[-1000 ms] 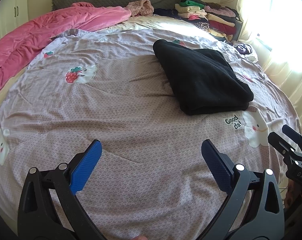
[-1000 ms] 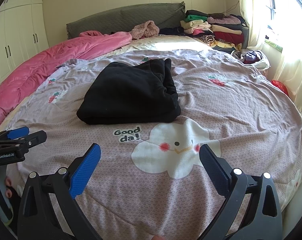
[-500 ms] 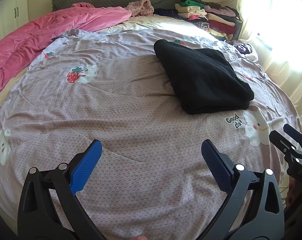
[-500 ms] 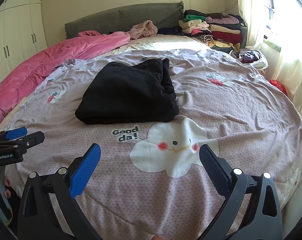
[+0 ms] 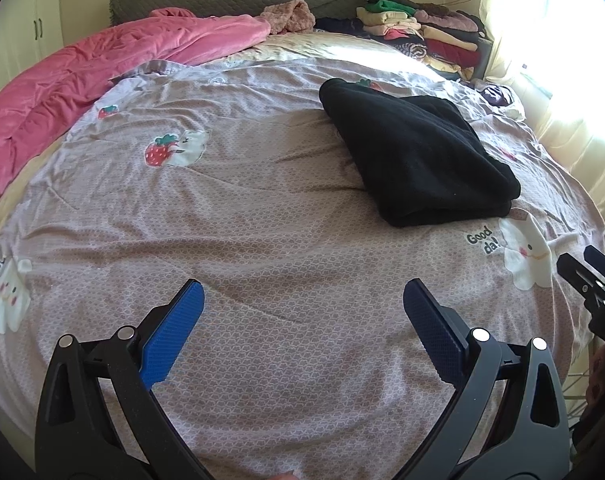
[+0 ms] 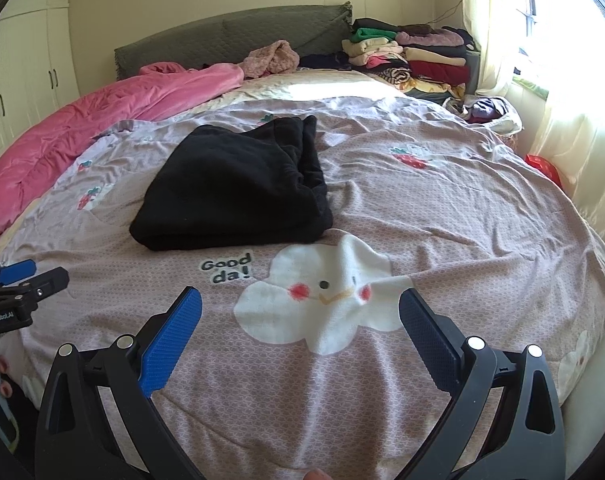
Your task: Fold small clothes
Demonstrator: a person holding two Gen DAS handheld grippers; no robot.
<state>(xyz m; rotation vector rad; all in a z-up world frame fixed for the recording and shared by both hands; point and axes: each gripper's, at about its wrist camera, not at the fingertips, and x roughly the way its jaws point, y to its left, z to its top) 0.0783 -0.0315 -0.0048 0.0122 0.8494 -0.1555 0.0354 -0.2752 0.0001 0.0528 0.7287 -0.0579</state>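
Currently, left gripper (image 5: pixel 300 314) wide open, empty, right gripper (image 6: pixel 300 318) same (nothing held), folded black garment (image 6: pixel 238 188) flat on bedspread (image 6: pixel 442 220), well apart from both.

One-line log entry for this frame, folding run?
phase: idle over bed | left claw: open, empty | right claw: open, empty | black garment: folded, on bedspread, untouched

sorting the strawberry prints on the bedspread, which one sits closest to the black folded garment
The strawberry print peeking out at the black garment's far edge; the other strawberry print lies well apart.
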